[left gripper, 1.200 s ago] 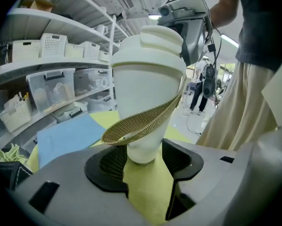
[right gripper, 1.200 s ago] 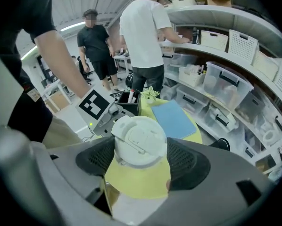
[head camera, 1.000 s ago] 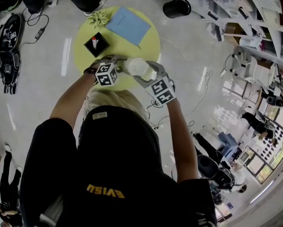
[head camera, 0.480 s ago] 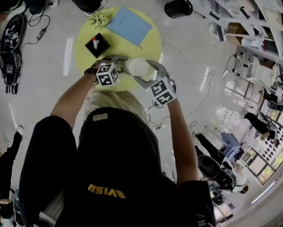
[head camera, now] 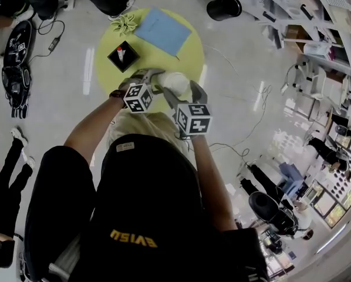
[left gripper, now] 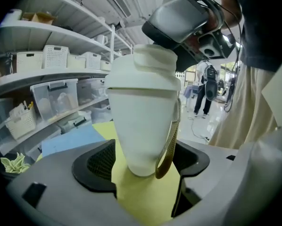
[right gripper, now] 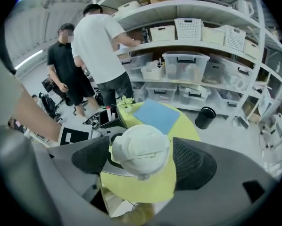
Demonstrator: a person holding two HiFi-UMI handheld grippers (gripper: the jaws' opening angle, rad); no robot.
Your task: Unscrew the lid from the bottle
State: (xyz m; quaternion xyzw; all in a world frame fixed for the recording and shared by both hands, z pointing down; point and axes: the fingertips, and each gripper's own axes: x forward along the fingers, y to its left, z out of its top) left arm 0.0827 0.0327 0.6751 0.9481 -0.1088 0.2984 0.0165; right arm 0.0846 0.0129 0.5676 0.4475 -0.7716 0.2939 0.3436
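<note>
The left gripper (left gripper: pixel 143 166) has just been opening its jaws. They stand wide around the base of the white bottle (left gripper: pixel 141 121) without clamping it, and the bottle's olive strap (left gripper: pixel 169 147) hangs beside one pad. The right gripper (right gripper: pixel 142 161) has also just been opening, and it straddles the lid (right gripper: pixel 141 149) from above with a gap on one side. The bottle is upright, lid on, at the near edge of the round yellow table (head camera: pixel 190 54). A black box (head camera: pixel 123 56) sits towards the table's left edge and a blue sheet (head camera: pixel 161 31) by its far edge.
</note>
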